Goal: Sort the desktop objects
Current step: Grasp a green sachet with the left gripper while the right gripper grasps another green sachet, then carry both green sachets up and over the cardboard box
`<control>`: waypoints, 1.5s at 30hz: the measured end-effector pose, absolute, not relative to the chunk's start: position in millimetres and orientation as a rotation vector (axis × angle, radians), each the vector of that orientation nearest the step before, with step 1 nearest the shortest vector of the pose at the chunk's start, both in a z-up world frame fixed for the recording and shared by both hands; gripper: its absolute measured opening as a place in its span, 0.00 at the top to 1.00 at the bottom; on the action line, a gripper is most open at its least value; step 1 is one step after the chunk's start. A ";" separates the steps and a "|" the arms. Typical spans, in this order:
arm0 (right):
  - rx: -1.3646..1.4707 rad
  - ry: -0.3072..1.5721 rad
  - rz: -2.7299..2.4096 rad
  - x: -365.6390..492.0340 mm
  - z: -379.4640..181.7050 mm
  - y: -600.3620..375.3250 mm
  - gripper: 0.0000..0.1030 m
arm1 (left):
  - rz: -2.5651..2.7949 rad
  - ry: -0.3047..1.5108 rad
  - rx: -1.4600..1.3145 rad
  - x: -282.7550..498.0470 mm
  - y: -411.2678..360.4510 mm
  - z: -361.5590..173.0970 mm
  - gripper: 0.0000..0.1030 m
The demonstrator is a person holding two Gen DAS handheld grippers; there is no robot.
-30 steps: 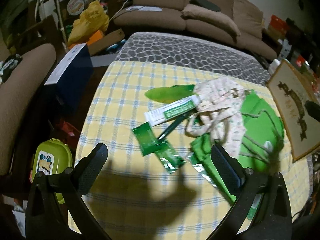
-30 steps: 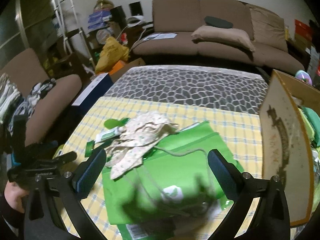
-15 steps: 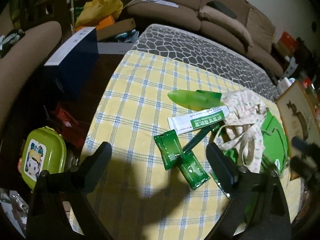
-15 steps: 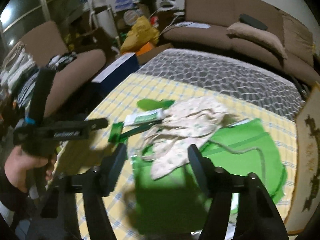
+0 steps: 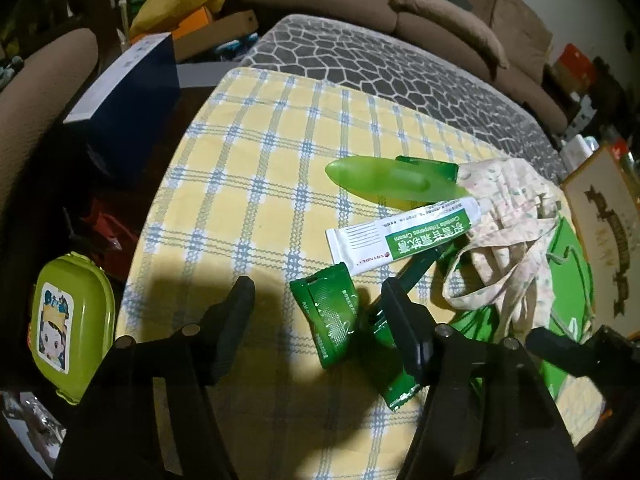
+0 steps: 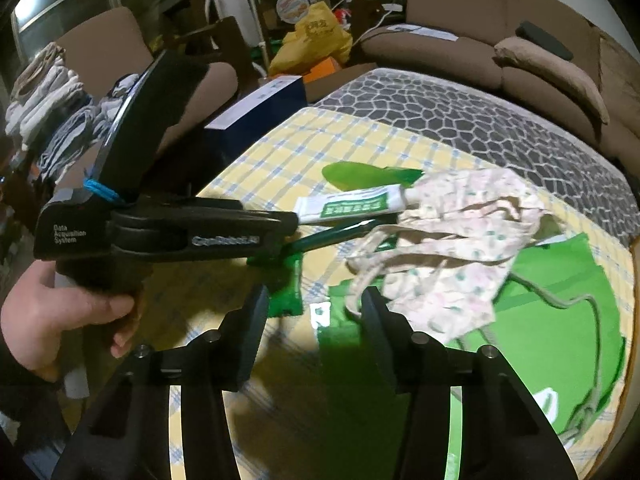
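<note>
On the yellow checked tablecloth (image 5: 256,200) lie a green sachet (image 5: 332,316), a second green sachet (image 5: 394,388), a white and green cream tube (image 5: 404,236), a dark green pen (image 6: 340,232), a light green oval case (image 5: 384,178), a floral cloth pouch (image 6: 452,232) and a green drawstring bag (image 6: 556,336). My left gripper (image 5: 316,304) is open, its fingers low on either side of the first sachet. My right gripper (image 6: 314,308) is open, above the bag's left edge and the pouch straps. The left gripper also shows in the right wrist view (image 6: 276,236).
A framed picture (image 5: 604,224) lies at the table's right edge. A grey patterned ottoman (image 5: 400,68) and a brown sofa (image 5: 440,4) stand behind. A navy box (image 5: 128,92) and a green lunch box (image 5: 68,320) sit left of the table.
Both grippers have moved forward and down toward the objects and their jaws have narrowed. The left gripper now straddles the green sachet. The right has swung left over the bag's edge.
</note>
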State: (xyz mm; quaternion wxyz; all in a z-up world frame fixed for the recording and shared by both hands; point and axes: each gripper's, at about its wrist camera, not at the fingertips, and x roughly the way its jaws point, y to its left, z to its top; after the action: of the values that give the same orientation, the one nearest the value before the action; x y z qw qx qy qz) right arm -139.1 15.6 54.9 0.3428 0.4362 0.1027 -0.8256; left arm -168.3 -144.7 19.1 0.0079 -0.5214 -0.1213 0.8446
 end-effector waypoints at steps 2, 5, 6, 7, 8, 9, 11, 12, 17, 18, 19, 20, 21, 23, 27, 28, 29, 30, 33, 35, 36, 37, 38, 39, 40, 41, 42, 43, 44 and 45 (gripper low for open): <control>1.143 0.256 -2.131 -140.2 50.4 10.6 0.51 | 2.638 -0.364 -1.644 -170.9 -142.2 15.6 0.40; 1.140 0.251 -2.112 -139.4 44.4 4.7 0.51 | 2.639 -0.335 -1.649 -172.9 -138.4 11.9 0.40; 1.141 0.249 -2.106 -138.8 42.6 2.8 0.51 | 2.641 -0.326 -1.645 -172.8 -137.4 12.0 0.41; 1.142 0.249 -2.101 -138.0 40.4 0.3 0.51 | 2.642 -0.320 -1.641 -172.6 -137.0 12.1 0.53; 1.144 0.247 -2.096 -137.9 38.4 -1.7 0.51 | 2.653 -0.300 -1.647 -172.3 -137.0 12.0 0.62; 1.145 0.239 -2.091 -138.1 36.0 -3.2 0.51 | 2.665 -0.277 -1.652 -172.0 -136.9 11.9 0.69; 1.155 0.224 -2.078 -138.8 31.7 -6.1 0.52 | 2.659 -0.282 -1.647 -171.0 -138.6 11.6 0.69; 1.157 0.222 -2.072 -138.7 29.8 -7.5 0.54 | 2.658 -0.285 -1.649 -170.6 -139.6 11.8 0.71; 1.145 0.258 -2.063 -137.5 23.0 -18.6 0.56 | 2.653 -0.337 -1.659 -167.5 -147.9 12.8 0.74; 1.142 0.265 -2.062 -137.3 21.9 -20.4 0.56 | 2.647 -0.355 -1.659 -167.0 -150.1 12.9 0.74; 1.142 0.274 -2.060 -137.5 20.3 -22.4 0.56 | 2.644 -0.371 -1.658 -166.7 -152.1 13.1 0.74; 1.147 0.285 -2.059 -138.2 17.3 -24.1 0.56 | 2.642 -0.388 -1.658 -166.1 -154.6 13.7 0.74; 1.153 0.291 -2.058 -138.9 13.9 -25.1 0.58 | 2.642 -0.400 -1.657 -165.4 -156.5 14.4 0.74; 1.139 0.290 -2.063 -139.0 8.1 -25.5 0.58 | 2.641 -0.437 -1.655 -164.1 -161.1 15.5 0.74; 1.112 0.349 -2.093 -135.5 6.9 -29.3 0.73 | 2.633 -0.497 -1.640 -162.0 -167.4 18.3 0.74; 1.120 0.323 -2.085 -137.0 6.9 -27.1 0.73 | 2.631 -0.505 -1.635 -161.7 -168.1 19.2 0.74; 1.128 0.301 -2.079 -139.1 6.7 -25.1 0.73 | 2.631 -0.512 -1.629 -161.5 -168.5 20.2 0.74; 1.136 0.279 -2.079 -140.7 7.5 -22.3 0.74 | 2.631 -0.516 -1.625 -161.2 -168.2 20.9 0.74; 1.134 0.256 -2.083 -141.2 15.0 -17.5 0.74 | 2.623 -0.528 -1.610 -159.7 -166.8 23.7 0.74; 1.116 0.240 -2.094 -140.7 24.5 -12.8 0.74 | 2.622 -0.528 -1.596 -158.0 -165.3 26.7 0.74; 1.112 0.228 -2.098 -141.1 28.9 -10.9 0.74 | 2.621 -0.528 -1.588 -157.1 -164.5 28.3 0.74; 1.107 0.216 -2.102 -141.9 33.6 -8.3 0.74 | 2.621 -0.526 -1.580 -156.1 -163.5 30.1 0.74; 1.104 0.210 -2.110 -142.7 38.3 -5.6 0.74 | 2.621 -0.524 -1.570 -154.9 -162.6 32.2 0.74; 1.098 0.202 -2.118 -143.7 42.9 -2.5 0.74 | 2.621 -0.524 -1.565 -153.9 -161.8 33.8 0.74; 1.093 0.194 -2.124 -144.9 46.5 -0.2 0.74 | 2.621 -0.524 -1.559 -152.7 -161.1 35.5 0.74; 1.088 0.185 -2.131 -146.4 50.3 2.5 0.74 | 2.620 -0.521 -1.553 -151.3 -159.7 37.1 0.74; 1.085 0.177 -2.138 -147.5 53.7 5.1 0.74 | 2.622 -0.516 -1.548 -149.9 -158.5 38.8 0.74; 1.080 0.173 -2.145 -148.0 56.8 8.6 0.74 | 2.621 -0.513 -1.545 -149.1 -157.6 39.9 0.74; 1.074 0.169 -2.155 -149.0 60.2 12.4 0.74 | 2.618 -0.509 -1.541 -148.0 -156.1 40.9 0.74; 1.069 0.166 -2.162 -149.8 63.1 16.0 0.74 | 2.619 -0.503 -1.536 -146.5 -154.1 42.1 0.74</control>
State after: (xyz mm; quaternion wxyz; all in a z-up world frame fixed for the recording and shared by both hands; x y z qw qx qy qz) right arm -149.8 16.0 63.1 0.3541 0.4136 0.0640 -0.8364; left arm -146.5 -154.1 42.1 0.0320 -0.4989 -0.1634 0.8505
